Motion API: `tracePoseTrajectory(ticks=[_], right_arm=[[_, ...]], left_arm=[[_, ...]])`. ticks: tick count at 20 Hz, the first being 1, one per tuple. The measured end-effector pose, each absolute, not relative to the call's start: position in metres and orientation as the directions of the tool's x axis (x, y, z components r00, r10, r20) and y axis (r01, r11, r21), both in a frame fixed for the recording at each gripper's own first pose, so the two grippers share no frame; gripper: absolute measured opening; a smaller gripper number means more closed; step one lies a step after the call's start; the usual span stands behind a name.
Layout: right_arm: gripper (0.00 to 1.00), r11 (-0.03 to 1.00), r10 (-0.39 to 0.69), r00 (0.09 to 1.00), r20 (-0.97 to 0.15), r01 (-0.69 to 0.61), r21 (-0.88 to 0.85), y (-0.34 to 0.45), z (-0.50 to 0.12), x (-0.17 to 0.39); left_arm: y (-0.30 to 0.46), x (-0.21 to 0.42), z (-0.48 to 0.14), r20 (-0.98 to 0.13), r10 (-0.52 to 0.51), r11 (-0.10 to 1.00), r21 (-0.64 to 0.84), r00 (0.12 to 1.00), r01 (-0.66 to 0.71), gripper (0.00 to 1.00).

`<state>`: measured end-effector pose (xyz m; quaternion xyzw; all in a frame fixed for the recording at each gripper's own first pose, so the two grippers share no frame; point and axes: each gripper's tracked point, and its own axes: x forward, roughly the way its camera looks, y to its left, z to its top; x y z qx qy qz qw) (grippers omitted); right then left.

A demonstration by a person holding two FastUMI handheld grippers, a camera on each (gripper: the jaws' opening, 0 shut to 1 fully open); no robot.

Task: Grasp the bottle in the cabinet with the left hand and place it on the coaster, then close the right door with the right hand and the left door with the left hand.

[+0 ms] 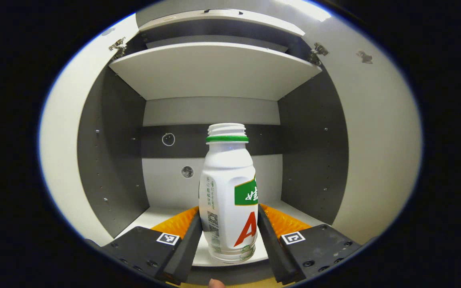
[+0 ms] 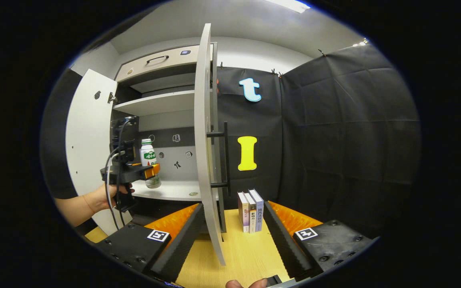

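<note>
**Bottle clamped in the left gripper at the open cabinet**

In the left gripper view, the left gripper (image 1: 229, 230) has its two ribbed fingers pressed against both sides of a smooth white plastic bottle (image 1: 228, 192). The bottle stands upright, capless, with a threaded neck and a green ring under it. Its label has a green band and a large red letter "A"; small print and a code run down one side, too small to read. The bottle's base sits just above the pale lower shelf (image 1: 150, 218) of the cabinet (image 1: 314, 168), which has matte grey side walls and a flat white upper shelf (image 1: 214, 72).

In the right gripper view, the right gripper (image 2: 233, 236) hangs wide open with nothing between its fingers, above a light wooden table (image 2: 246, 256). The white right door (image 2: 204, 140) stands edge-on, with a black bar handle (image 2: 224, 156). Three upright books (image 2: 250, 210) stand beside it.
</note>
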<state>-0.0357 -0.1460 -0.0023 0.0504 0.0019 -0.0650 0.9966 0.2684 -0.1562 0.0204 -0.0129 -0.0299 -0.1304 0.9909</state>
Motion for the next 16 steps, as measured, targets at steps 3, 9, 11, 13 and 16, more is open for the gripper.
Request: tracePoseTrajectory(ticks=[3,9,11,13,16], right_arm=[[0.98,0.988,-0.124,0.992,0.003,0.124,0.089,-0.138,0.002,-0.041],[0.98,0.991,-0.112,0.993,0.047,0.108,0.078,-0.127,0.022,-0.035],[0.98,0.990,-0.122,0.991,0.063,0.116,0.082,-0.127,0.027,-0.036],[0.98,0.990,-0.121,0.990,0.074,0.116,0.077,-0.125,0.030,-0.036],[0.98,0.992,-0.118,0.990,0.081,0.113,0.058,-0.123,0.032,-0.036]], left_arm=[[-0.140,0.230,0.017,0.077,-0.263,0.964,-0.003,0.962,0.264,0.77],[-0.109,0.165,-0.016,0.088,-0.242,0.969,-0.028,0.966,0.245,0.77],[-0.105,0.148,-0.033,0.093,-0.244,0.969,-0.026,0.965,0.247,0.78],[-0.101,0.131,-0.056,0.078,-0.240,0.969,-0.033,0.968,0.243,0.77],[-0.101,0.109,-0.102,0.042,-0.248,0.966,-0.068,0.968,0.250,0.77]])
